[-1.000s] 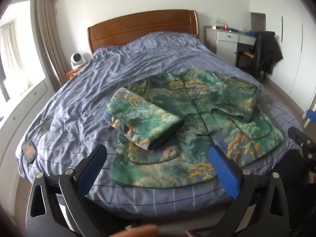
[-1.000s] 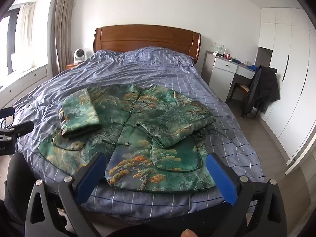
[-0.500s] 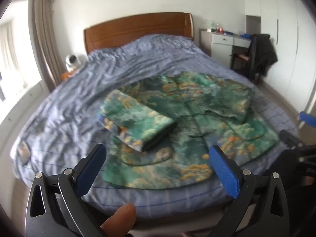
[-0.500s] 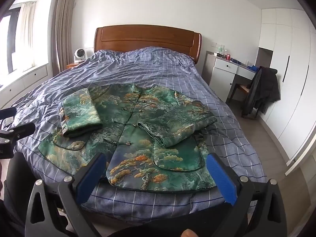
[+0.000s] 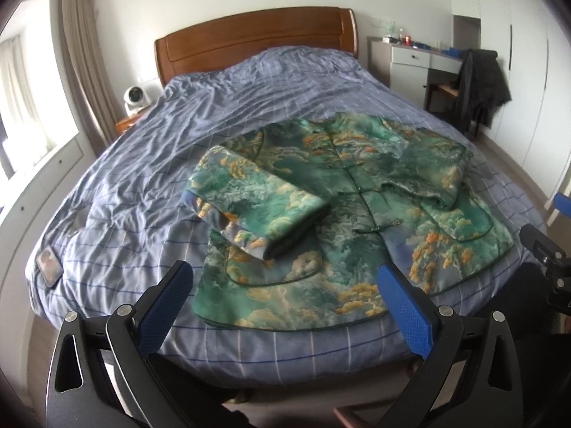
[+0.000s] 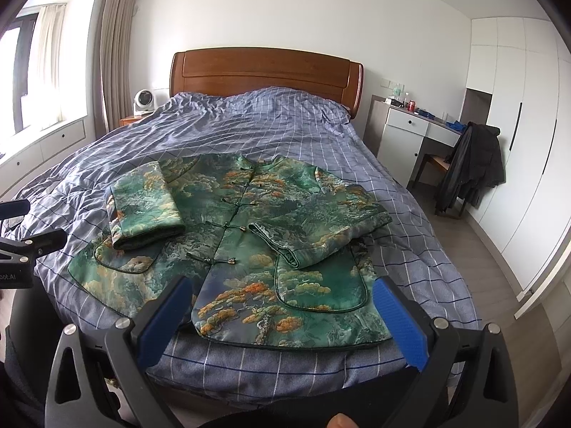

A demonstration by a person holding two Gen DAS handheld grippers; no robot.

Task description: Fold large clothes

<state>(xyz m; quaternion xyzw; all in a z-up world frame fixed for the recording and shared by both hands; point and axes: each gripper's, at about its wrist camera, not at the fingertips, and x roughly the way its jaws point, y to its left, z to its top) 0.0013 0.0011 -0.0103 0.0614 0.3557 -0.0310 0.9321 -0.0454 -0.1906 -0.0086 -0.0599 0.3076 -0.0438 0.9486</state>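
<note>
A green patterned jacket with orange clouds lies front-up on the foot half of the bed. Both sleeves are folded in over its body: the left sleeve and the right sleeve. My left gripper hovers open above the jacket's lower hem, holding nothing. My right gripper is open too, over the hem's right half, apart from the cloth. The other gripper's black frame shows at each view's edge.
The bed has a blue checked duvet and a wooden headboard. A small fan stands on the left nightstand. At the right are a white desk, a chair with a dark coat and wardrobes. A phone lies near the bed's left corner.
The left wrist view swung slightly right and steadied after a blurred moment; a fingertip at its lower edge is gone. The jacket and right gripper stayed put.
</note>
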